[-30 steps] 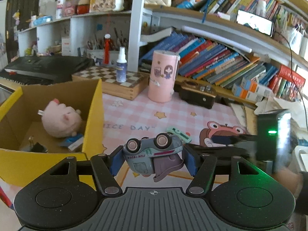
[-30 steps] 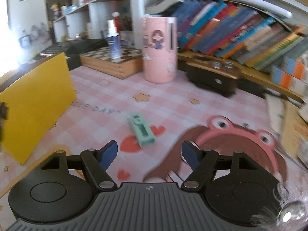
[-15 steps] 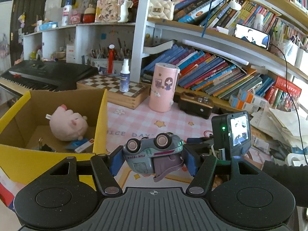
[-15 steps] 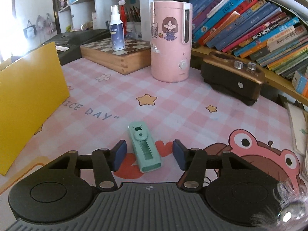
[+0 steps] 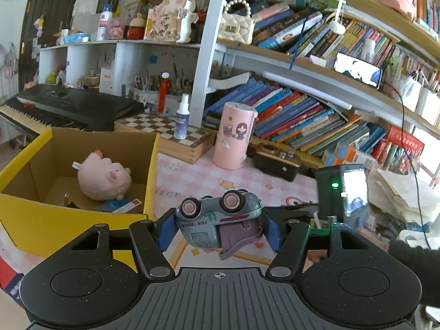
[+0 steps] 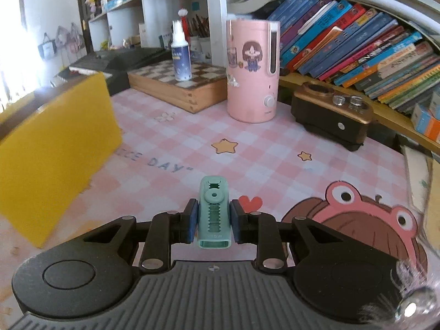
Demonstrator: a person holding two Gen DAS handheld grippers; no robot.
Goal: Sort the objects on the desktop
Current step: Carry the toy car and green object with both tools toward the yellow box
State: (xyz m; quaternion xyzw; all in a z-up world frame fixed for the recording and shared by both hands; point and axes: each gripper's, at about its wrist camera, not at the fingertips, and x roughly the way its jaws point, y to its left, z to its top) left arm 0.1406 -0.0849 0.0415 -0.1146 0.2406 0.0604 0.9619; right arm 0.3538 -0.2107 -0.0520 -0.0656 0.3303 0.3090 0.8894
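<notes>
My left gripper [image 5: 218, 228] clamps grey toy truck [image 5: 217, 217]; right gripper [image 6: 213, 221] pinches mint plastic eraser [image 6: 213, 214] over pink checked desk mat [image 6: 247, 148], bookshelves [image 6: 357, 41] behind.

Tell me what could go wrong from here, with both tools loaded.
The toy truck sits upside down in the left tool, its purple flap dangling; it might snag the yellow box rim when dropped in. The right tool pinches the slim green eraser by its sides only, so a quick swing could twist it loose.
</notes>
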